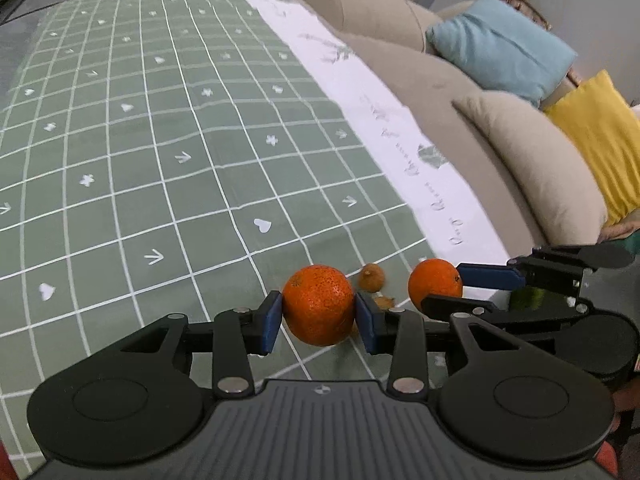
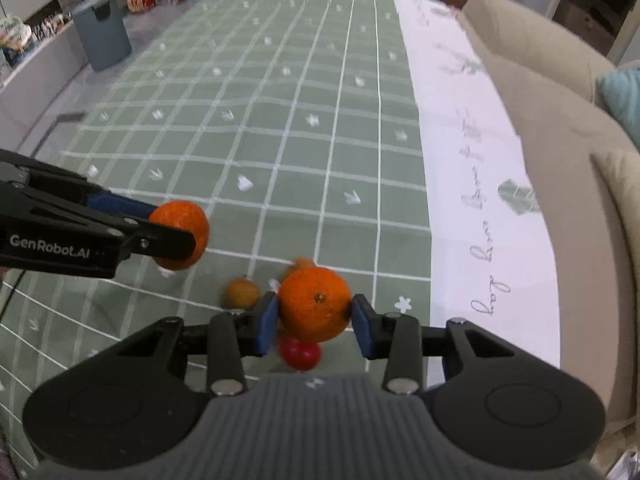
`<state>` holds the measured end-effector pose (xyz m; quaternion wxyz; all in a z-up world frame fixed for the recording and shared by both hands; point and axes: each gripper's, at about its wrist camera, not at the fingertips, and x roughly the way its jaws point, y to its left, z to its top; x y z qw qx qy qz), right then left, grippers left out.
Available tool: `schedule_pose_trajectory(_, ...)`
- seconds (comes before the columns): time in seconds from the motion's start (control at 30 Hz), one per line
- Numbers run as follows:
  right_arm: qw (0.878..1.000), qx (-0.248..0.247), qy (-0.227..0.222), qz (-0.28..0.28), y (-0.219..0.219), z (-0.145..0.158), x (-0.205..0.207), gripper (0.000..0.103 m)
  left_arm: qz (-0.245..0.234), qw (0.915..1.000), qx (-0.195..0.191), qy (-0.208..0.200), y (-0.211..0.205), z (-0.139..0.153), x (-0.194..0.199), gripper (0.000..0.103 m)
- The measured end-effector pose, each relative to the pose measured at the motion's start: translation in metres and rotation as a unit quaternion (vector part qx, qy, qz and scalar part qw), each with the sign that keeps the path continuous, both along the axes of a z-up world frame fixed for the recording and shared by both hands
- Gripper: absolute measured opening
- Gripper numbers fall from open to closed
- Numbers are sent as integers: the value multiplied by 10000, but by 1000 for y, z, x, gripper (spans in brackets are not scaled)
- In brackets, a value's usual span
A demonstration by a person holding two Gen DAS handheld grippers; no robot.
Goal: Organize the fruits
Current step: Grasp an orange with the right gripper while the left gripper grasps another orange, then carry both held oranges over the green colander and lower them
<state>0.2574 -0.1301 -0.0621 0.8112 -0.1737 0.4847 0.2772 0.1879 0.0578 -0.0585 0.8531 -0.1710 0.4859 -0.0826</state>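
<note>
Two claws, one orange each

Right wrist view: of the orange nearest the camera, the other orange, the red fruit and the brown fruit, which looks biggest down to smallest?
1. Near orange, held by the right gripper.
2. Other orange, held by the left gripper; it is farther off, so true size is unsure.
3. Red fruit and brown fruit: alike; red partly hidden.

Even, diffuse indoor light; shadows under the fruit are faint. Fisheye distortion bends the tablecloth grid lines toward the edges. The right wrist view shows motion blur; far background is soft.
</note>
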Motion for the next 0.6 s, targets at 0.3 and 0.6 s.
schedule_pose_trajectory(0.3, 9921, 888, -393, -795, -35, 43, -68, 36, -124, 9990, -259, -338, -19, 42, -41, 44)
schedule_pose_trajectory(0.6, 9768, 1237, -609, -1636, -93, 47, -141, 36, -864, 9945, -184, -559, -80, 55, -65, 44)
